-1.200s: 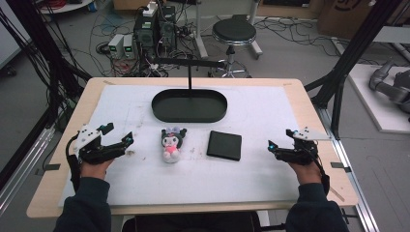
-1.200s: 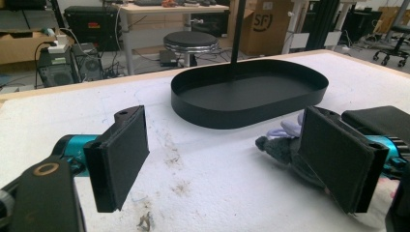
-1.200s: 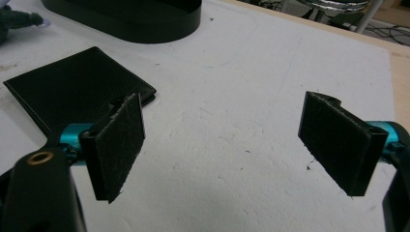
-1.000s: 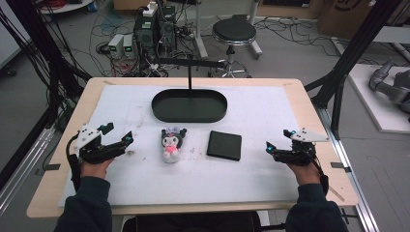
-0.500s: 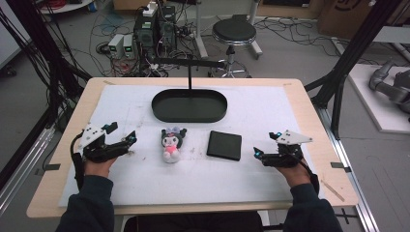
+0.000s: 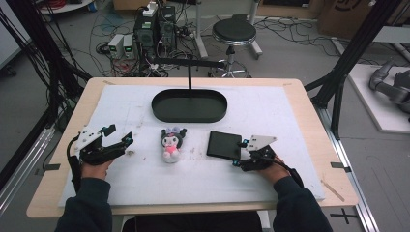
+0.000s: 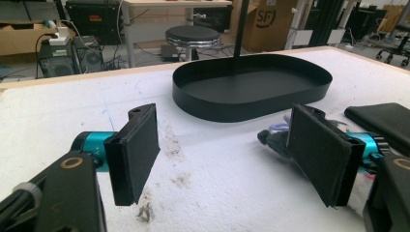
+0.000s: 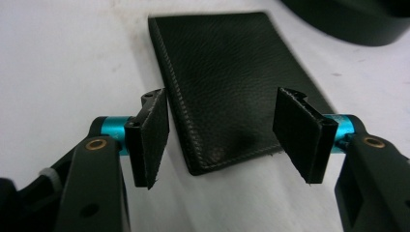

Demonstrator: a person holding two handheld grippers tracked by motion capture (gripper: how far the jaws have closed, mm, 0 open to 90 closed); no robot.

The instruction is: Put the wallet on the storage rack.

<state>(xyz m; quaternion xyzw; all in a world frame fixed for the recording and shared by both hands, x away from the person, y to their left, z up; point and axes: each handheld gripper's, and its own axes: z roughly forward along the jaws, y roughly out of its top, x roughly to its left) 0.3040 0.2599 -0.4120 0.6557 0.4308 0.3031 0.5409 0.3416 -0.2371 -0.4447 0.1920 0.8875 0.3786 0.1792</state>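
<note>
A black leather wallet lies flat right of centre on the white mat. My right gripper sits at its right end. In the right gripper view the right gripper straddles the near end of the wallet; its jaws have just been closing, and the pads stand clear of the leather. A small plush toy lies at centre. My left gripper rests to its left, jaws just closing, with nothing between them. In the left gripper view the left gripper partly hides the plush toy.
A black oval tray with an upright post stands behind the toy and the wallet. The tray lies ahead of the left jaws. A stool, cables and electronics stand beyond the table's far edge.
My right gripper has moved left and down to the wallet's end, and its jaws have narrowed. The left hand stayed put while its jaws narrowed.
</note>
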